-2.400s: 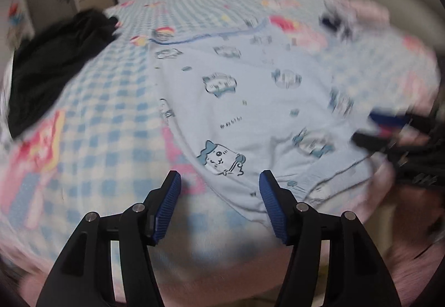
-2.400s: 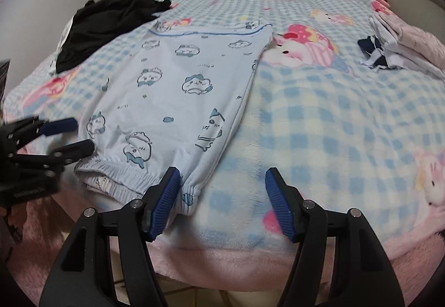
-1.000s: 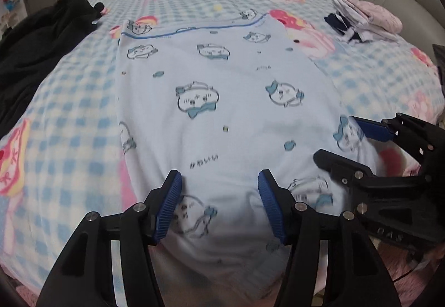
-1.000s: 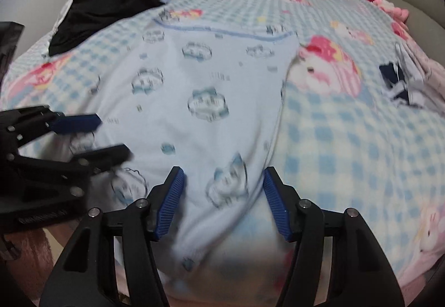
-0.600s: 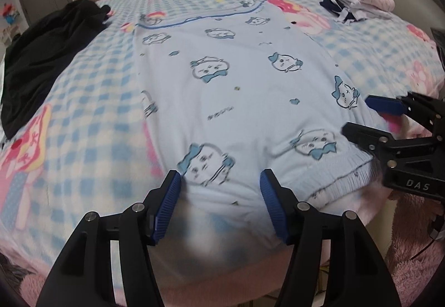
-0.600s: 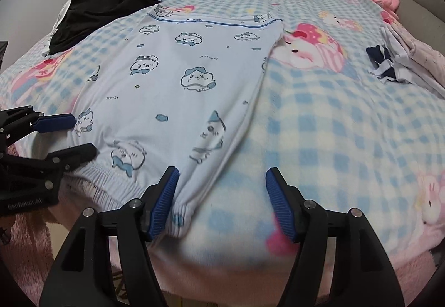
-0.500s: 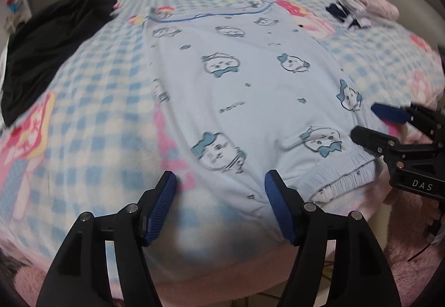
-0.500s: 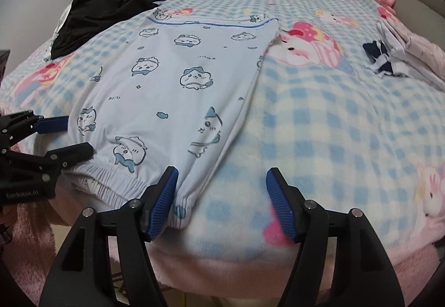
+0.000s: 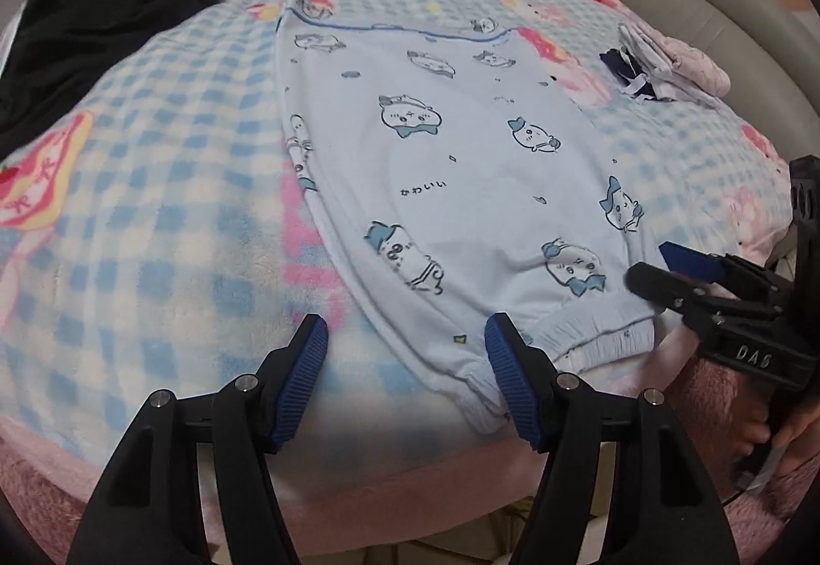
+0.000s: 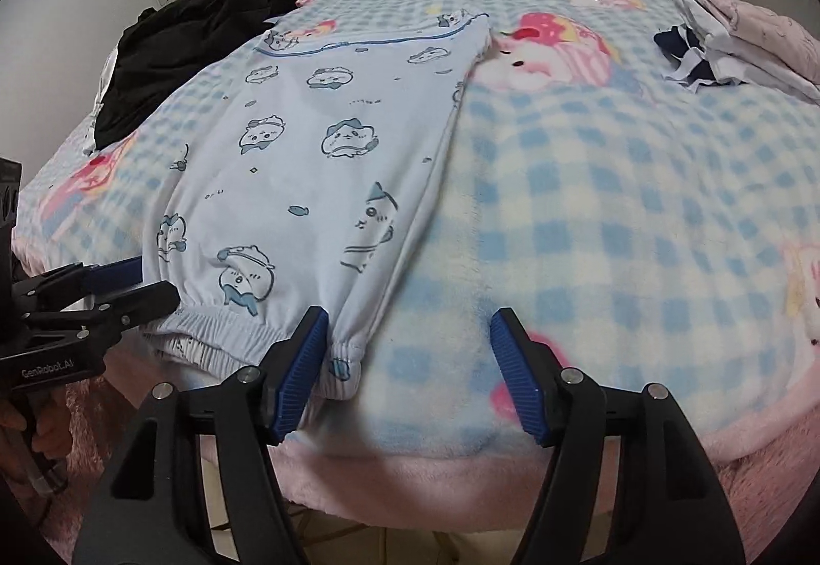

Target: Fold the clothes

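Note:
Light blue pyjama pants (image 9: 451, 175) with cartoon prints lie flat on the bed, elastic cuffs at the near edge, waistband far. They also show in the right wrist view (image 10: 318, 165). My left gripper (image 9: 405, 375) is open and empty, just left of the near cuff; its right finger touches the cuff. My right gripper (image 10: 407, 370) is open and empty, just right of the cuff (image 10: 343, 360). Each gripper shows in the other's view: the right one (image 9: 666, 265) and the left one (image 10: 138, 280), both open.
A blue checked blanket (image 10: 615, 206) with pink cartoon prints covers the bed. A black garment (image 9: 87, 17) lies at the far left. A pile of folded pink and white clothes (image 10: 738, 47) sits at the far right. A pink fleece edge (image 10: 410, 467) hangs at the front.
Both grippers pulled back from over the pants to the bed's near edge and spread apart, the left to the left cuff side, the right to the right. Both stayed open.

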